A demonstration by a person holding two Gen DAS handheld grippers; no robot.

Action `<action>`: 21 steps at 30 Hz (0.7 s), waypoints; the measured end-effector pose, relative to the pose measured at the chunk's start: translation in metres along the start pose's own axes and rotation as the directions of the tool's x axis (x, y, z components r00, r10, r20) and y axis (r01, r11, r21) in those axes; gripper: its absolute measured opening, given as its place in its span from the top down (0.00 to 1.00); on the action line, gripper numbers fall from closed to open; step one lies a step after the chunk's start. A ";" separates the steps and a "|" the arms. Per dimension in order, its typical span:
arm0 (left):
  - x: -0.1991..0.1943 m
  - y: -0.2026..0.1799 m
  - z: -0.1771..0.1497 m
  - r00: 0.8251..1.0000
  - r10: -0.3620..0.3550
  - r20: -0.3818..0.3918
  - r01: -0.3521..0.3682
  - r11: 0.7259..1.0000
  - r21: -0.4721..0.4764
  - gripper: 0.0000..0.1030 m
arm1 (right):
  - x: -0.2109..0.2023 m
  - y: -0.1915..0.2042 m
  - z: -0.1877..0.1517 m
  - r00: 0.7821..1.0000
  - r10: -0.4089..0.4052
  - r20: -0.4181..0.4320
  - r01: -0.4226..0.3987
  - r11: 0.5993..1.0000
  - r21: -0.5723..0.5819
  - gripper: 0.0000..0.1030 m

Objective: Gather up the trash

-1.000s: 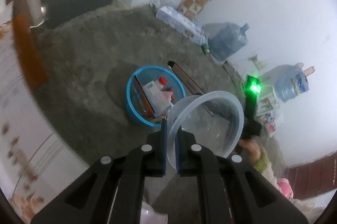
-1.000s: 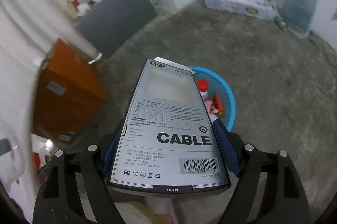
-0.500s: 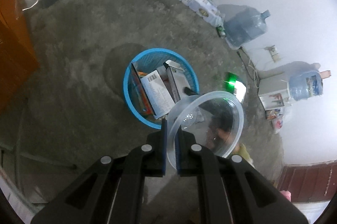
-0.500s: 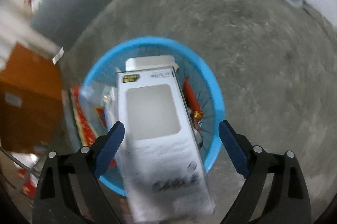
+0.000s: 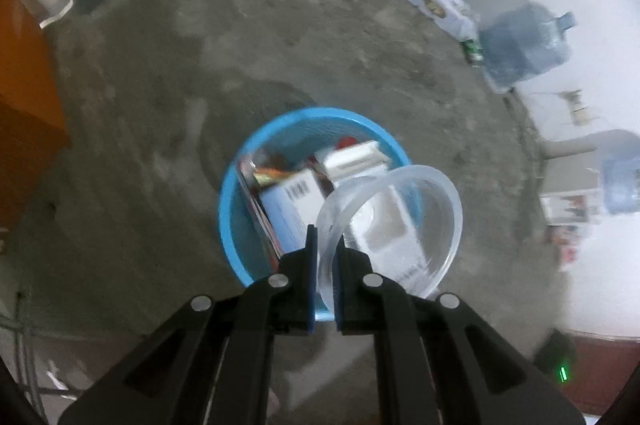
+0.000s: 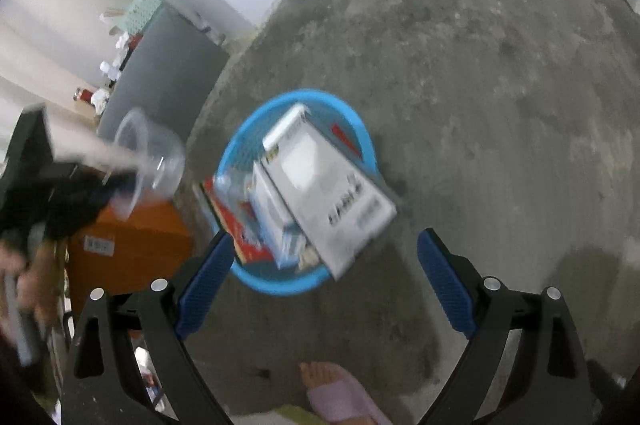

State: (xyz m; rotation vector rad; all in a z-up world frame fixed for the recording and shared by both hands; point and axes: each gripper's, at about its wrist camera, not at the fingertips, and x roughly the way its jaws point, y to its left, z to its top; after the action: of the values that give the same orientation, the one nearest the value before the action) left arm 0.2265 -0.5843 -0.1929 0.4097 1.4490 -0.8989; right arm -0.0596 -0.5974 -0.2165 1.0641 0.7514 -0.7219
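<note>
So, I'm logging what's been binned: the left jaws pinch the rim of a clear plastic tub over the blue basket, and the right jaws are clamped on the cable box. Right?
Not quite. The left gripper does pinch the clear plastic tub over the blue basket. But the right wrist view shows the right gripper open and empty; the cable box lies in the basket.

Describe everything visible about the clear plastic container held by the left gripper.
The clear plastic container is a round, empty, see-through tub with a thick rolled rim. The left gripper is shut on its rim, one finger inside and one outside. It is tipped on its side, mouth facing the camera, held in the air above the near edge of the blue trash basket, apparently not touching it.
</note>
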 end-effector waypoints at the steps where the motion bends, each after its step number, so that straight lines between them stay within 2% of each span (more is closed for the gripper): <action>1: 0.007 0.000 0.002 1.000 0.020 -0.006 -0.020 1.000 0.003 0.94 | 0.003 -0.001 -0.002 1.000 -0.006 -0.010 0.006 1.000 0.002 0.14; 8: 0.060 0.024 0.007 0.994 0.018 -0.108 -0.029 0.995 -0.100 0.93 | 0.017 -0.012 -0.013 0.998 0.003 -0.064 0.000 0.999 0.052 0.14; 11: 0.077 0.031 0.005 0.985 0.061 -0.162 -0.078 0.991 -0.104 0.85 | 0.017 -0.013 -0.014 0.998 0.004 -0.070 0.000 0.998 0.063 0.14; 12: 0.080 0.035 0.003 0.983 0.064 -0.173 -0.083 0.991 -0.108 0.77 | 0.018 -0.013 -0.014 0.998 0.006 -0.070 -0.002 0.998 0.060 0.14; 13: 0.080 0.036 0.003 0.982 0.066 -0.174 -0.087 0.990 -0.112 0.65 | 0.017 -0.012 -0.015 0.997 0.005 -0.072 -0.001 0.998 0.056 0.14; 15: 0.077 0.034 0.001 0.980 0.082 -0.181 -0.103 0.988 -0.111 0.50 | 0.017 -0.010 -0.016 0.997 -0.001 -0.074 0.004 0.999 0.044 0.14; 19: 0.056 0.022 -0.002 0.984 0.082 -0.156 -0.091 0.994 -0.053 0.41 | 0.016 -0.007 -0.018 0.997 -0.002 -0.078 0.005 0.999 0.042 0.14; 21: 0.045 0.020 -0.004 0.987 0.082 -0.141 -0.090 0.995 -0.047 0.40 | 0.011 -0.005 -0.019 0.998 0.005 -0.068 -0.002 0.999 0.044 0.14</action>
State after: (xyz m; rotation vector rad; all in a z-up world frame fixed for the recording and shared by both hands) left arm 0.2337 -0.5814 -0.2416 0.4996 1.5675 -0.7733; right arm -0.0605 -0.5832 -0.2336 1.1341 0.7947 -0.7043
